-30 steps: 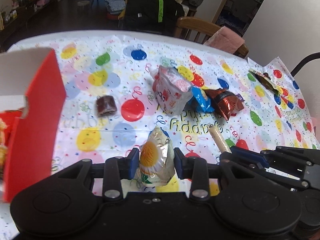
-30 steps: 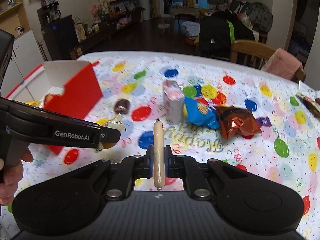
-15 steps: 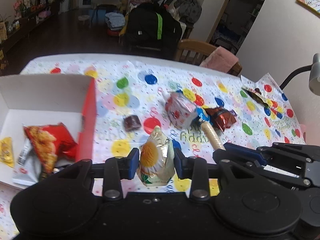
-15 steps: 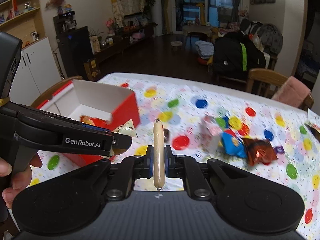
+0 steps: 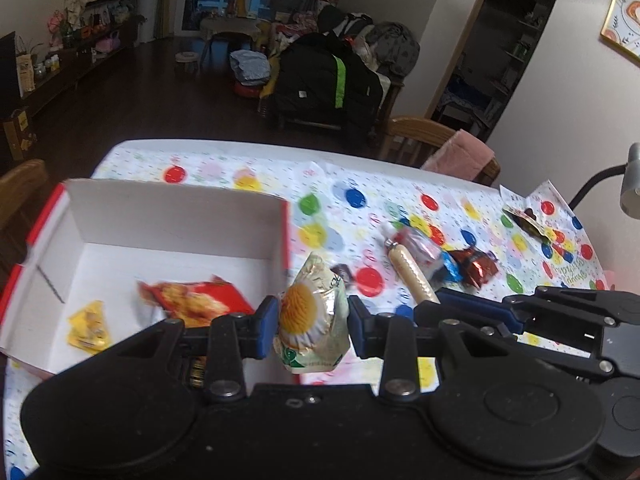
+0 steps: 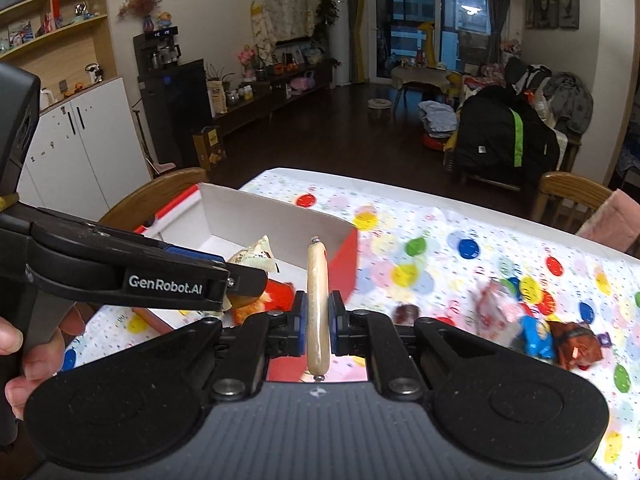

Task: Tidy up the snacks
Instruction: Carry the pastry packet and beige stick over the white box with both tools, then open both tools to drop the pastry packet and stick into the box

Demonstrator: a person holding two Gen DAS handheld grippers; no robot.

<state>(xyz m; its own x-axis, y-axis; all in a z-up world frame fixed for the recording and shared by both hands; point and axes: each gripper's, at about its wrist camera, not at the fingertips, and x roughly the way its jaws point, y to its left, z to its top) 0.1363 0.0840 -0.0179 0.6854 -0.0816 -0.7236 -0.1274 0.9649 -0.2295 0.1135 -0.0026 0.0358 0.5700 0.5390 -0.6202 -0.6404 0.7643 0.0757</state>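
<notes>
- Your right gripper (image 6: 318, 317) is clamped on the sausage stick (image 6: 317, 304), long axis pointing forward along the fingers.
- Your left gripper (image 5: 312, 326) pinches the daisy packet (image 5: 311, 316), upright; its lower end is hidden.

Dark wood floor (image 6: 320, 128), white cabinet (image 6: 80, 140), wooden chair (image 5: 420, 140); night-dark window (image 6: 432, 20), pale walls (image 5: 560, 80)

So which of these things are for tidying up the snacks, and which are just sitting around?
For the job:
- left gripper holding the daisy snack packet
- right gripper holding the sausage stick
- red and white box, with the red chip bag and yellow packet inside
- loose snacks on the tablecloth

Just lying about:
- wooden chair
- black bag
- desk lamp
</notes>
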